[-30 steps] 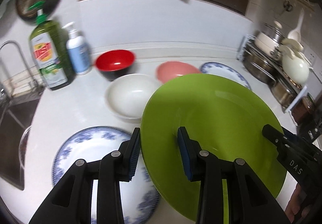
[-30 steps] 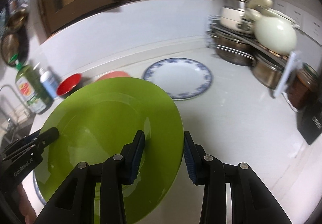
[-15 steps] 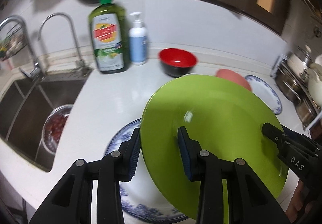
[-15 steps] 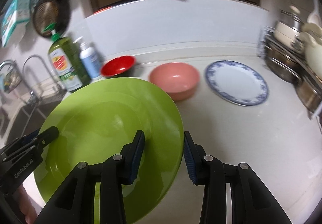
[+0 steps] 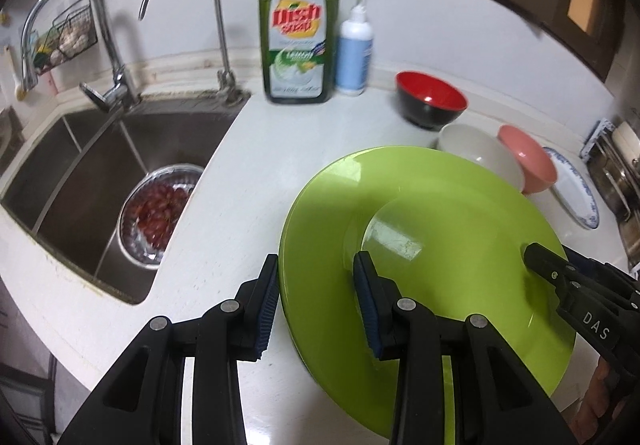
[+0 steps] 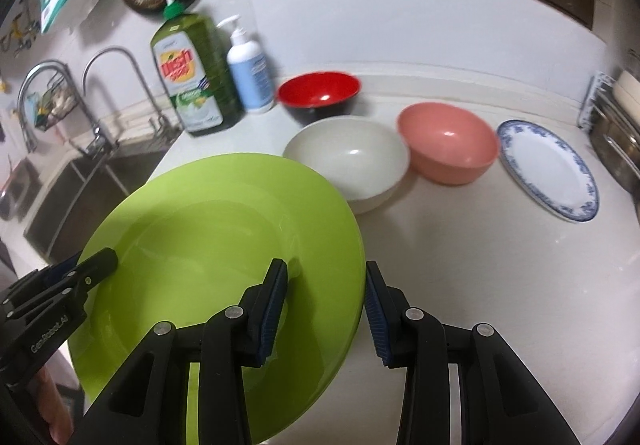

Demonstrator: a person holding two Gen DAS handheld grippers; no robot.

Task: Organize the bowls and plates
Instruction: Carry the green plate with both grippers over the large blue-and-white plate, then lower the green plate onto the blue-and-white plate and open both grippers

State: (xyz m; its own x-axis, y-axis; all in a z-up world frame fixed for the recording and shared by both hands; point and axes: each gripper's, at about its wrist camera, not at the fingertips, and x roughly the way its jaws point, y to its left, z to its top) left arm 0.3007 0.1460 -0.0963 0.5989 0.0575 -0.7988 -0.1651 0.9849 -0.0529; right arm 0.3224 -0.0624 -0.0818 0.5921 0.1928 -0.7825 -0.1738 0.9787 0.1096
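A large green plate (image 5: 440, 245) is held between both grippers above the white counter; it also shows in the right wrist view (image 6: 216, 245). My left gripper (image 5: 316, 305) is shut on its left rim. My right gripper (image 6: 326, 309) is shut on its right rim. A red bowl (image 6: 320, 93), a white bowl (image 6: 348, 157), a pink bowl (image 6: 448, 145) and a blue-patterned plate (image 6: 548, 169) sit on the counter beyond. The blue-patterned plate seen earlier under the green one is hidden.
A sink (image 5: 80, 173) with a metal colander of red fruit (image 5: 160, 209) lies to the left. A dish soap bottle (image 5: 298, 33) and a pump bottle (image 5: 354, 49) stand at the back. Metal pots (image 6: 616, 133) stand at the right.
Both grippers have carried the green plate to the left, toward the sink. The blue-patterned plate below is now covered from view. Both grips are unchanged.
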